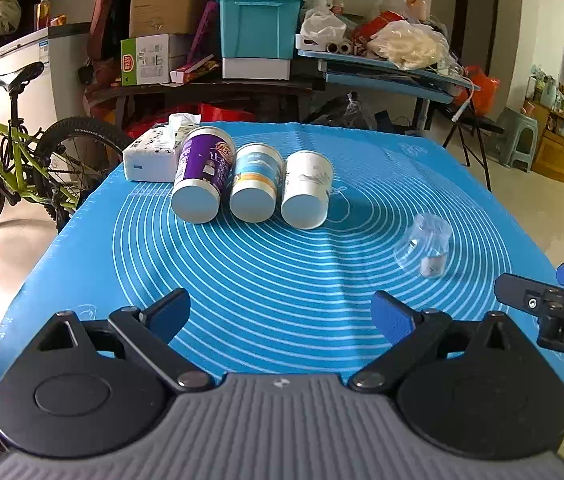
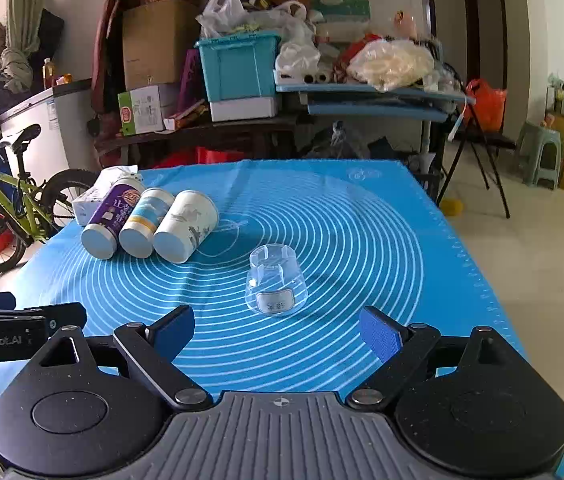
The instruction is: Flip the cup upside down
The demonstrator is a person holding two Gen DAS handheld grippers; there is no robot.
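A clear plastic cup [image 2: 276,280] stands mouth-down on the blue mat [image 2: 362,240], base up, with a white label on its near side. It also shows in the left wrist view [image 1: 426,248] at the right. My right gripper [image 2: 278,334] is open and empty, just in front of the cup, not touching it. My left gripper [image 1: 280,316] is open and empty over the near part of the mat. Three paper cups stand mouth-down in a row: purple [image 1: 202,176], light blue [image 1: 256,184] and white [image 1: 308,190].
A tissue pack [image 1: 154,156] lies behind the purple cup at the mat's far left. A green bicycle [image 1: 14,160] stands left of the table. Cluttered shelves and a teal bin [image 1: 258,26] are behind. The right gripper's body [image 1: 554,312] shows at the right edge.
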